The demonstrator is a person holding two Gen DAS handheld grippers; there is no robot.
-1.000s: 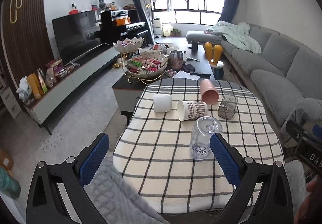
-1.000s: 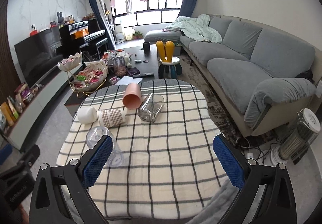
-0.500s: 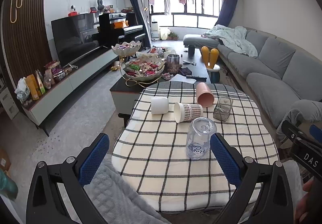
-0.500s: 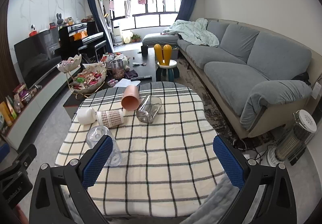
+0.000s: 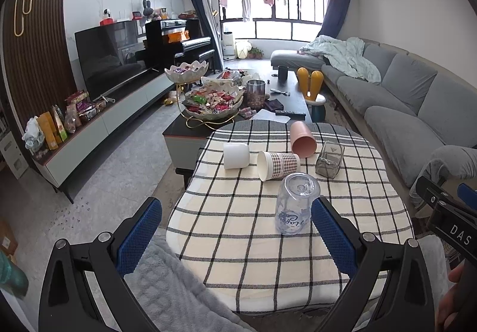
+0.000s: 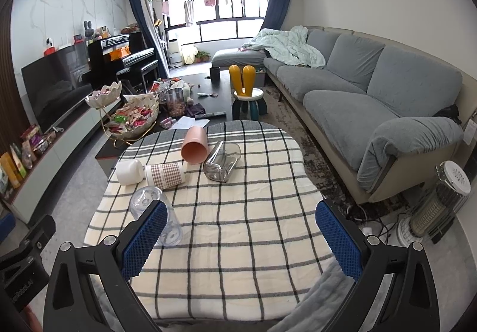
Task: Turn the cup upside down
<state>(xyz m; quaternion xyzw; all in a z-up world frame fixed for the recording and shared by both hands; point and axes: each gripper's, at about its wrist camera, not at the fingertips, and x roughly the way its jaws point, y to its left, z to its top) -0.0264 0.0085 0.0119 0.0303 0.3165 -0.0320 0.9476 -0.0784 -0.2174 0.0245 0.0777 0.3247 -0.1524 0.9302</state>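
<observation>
A clear plastic cup (image 5: 295, 206) (image 6: 155, 212) stands upside down on the checked tablecloth (image 5: 238, 227) (image 6: 238, 212), nearest to me. Behind it lie on their sides a white cup (image 5: 236, 155) (image 6: 129, 171), a plaid paper cup (image 5: 277, 164) (image 6: 165, 175), a pink cup (image 5: 302, 139) (image 6: 195, 145) and a clear square glass (image 5: 329, 159) (image 6: 222, 161). My left gripper (image 5: 235, 233) is open and empty at the table's near edge. My right gripper (image 6: 238, 239) is open and empty; its left finger partly hides the clear cup.
A dark coffee table (image 5: 295, 102) with snack bowls (image 5: 213, 102) stands behind the table. A grey sofa (image 6: 372, 99) runs along the right; a heater (image 6: 438, 203) stands on the floor beside it. A TV bench (image 5: 89, 129) is on the left. A grey blanket (image 5: 167, 281) lies under me.
Both grippers have pulled back and up from the table, so the cups look smaller and farther off. The cups have not moved. Both grippers stay open.
</observation>
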